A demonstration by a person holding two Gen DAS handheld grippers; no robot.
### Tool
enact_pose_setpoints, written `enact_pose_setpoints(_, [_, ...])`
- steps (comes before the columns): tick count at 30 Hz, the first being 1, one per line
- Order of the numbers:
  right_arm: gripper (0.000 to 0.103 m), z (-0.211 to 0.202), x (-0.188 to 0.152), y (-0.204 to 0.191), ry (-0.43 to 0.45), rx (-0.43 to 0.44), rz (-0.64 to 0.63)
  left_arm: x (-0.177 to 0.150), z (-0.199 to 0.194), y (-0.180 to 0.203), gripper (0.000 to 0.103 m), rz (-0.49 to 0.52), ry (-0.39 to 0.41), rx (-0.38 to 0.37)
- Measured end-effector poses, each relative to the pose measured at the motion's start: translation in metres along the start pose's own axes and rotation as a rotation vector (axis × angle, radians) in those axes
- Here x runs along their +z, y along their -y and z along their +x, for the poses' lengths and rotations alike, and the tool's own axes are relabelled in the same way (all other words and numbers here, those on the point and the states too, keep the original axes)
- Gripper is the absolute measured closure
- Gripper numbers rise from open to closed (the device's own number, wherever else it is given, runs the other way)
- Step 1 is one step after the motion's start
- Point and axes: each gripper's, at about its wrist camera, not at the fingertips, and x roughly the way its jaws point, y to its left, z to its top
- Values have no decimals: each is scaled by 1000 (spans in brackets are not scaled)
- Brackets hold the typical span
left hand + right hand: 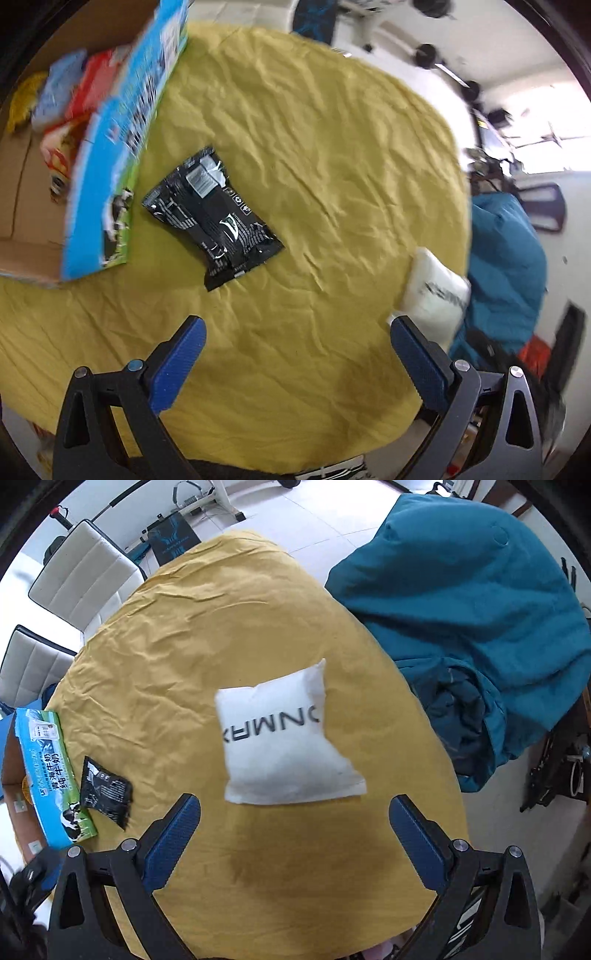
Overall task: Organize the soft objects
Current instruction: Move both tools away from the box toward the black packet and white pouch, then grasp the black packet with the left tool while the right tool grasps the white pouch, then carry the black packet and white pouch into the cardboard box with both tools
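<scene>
A black snack packet (212, 218) lies flat on the yellow cloth (332, 166), just ahead of my open, empty left gripper (297, 332). A white soft pouch (284, 738) with black lettering lies on the cloth (166, 664) ahead of my open, empty right gripper (295, 808). The pouch also shows at the cloth's right edge in the left wrist view (436, 291). The black packet shows at the left in the right wrist view (105, 790). A cardboard box (22, 184) with a blue milk-print flap (122, 147) holds several soft packets (66, 96).
A teal jacket (472, 602) is heaped at the table's right edge and also shows in the left wrist view (506, 266). White chairs (85, 576) stand beyond the far left. The box flap (51, 775) sits beside the black packet. Exercise equipment stands on the floor behind.
</scene>
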Motion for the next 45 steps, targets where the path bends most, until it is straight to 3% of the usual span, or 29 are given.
enact_pose_setpoints(7, [0, 29, 23, -6, 17, -97, -156, 56, 65, -11, 7, -157, -67, 214])
enact_pose_setpoints(11, [0, 48, 36, -3, -42, -26, -134, 74, 83, -15, 8, -203, -122, 284])
enact_pose_setpoints(15, [0, 70, 46, -1, -124, 75, -83, 82, 94, -21, 19, -236, -149, 291])
enact_pose_setpoints(18, [0, 87, 51, -3, -172, 103, -75, 80, 87, -6, 42, -127, -102, 327])
enact_pose_setpoints(19, [0, 92, 51, -5, -184, 114, -72, 77, 84, 4, 45, -68, -91, 329])
enact_pose_setpoints(22, [0, 102, 51, -11, -201, 142, -88, 65, 83, 31, 47, 78, -73, 334])
enact_pose_setpoints(24, [0, 106, 50, -16, -204, 126, -109, 55, 86, 52, 47, 230, -59, 375])
enact_pose_setpoints(27, [0, 115, 51, -22, -218, 100, -137, 48, 96, 69, 44, 363, -69, 430])
enact_pose_setpoints(30, [0, 127, 52, -26, -247, 69, -167, 59, 96, 58, 43, 282, -90, 392])
enact_pose_setpoints(33, [1, 139, 53, -27, -258, 57, -176, 79, 91, 34, 40, 111, -106, 278])
enact_pose_setpoints(36, [4, 147, 53, -22, -254, 61, -155, 88, 83, 28, 40, 44, -83, 248])
enact_pose_setpoints(40, [18, 153, 59, -15, -240, 50, -156, 84, 86, 44, 54, 143, -72, 324])
enact_pose_setpoints(45, [27, 149, 57, -3, -218, 68, -162, 57, 74, 72, 57, 223, -32, 336])
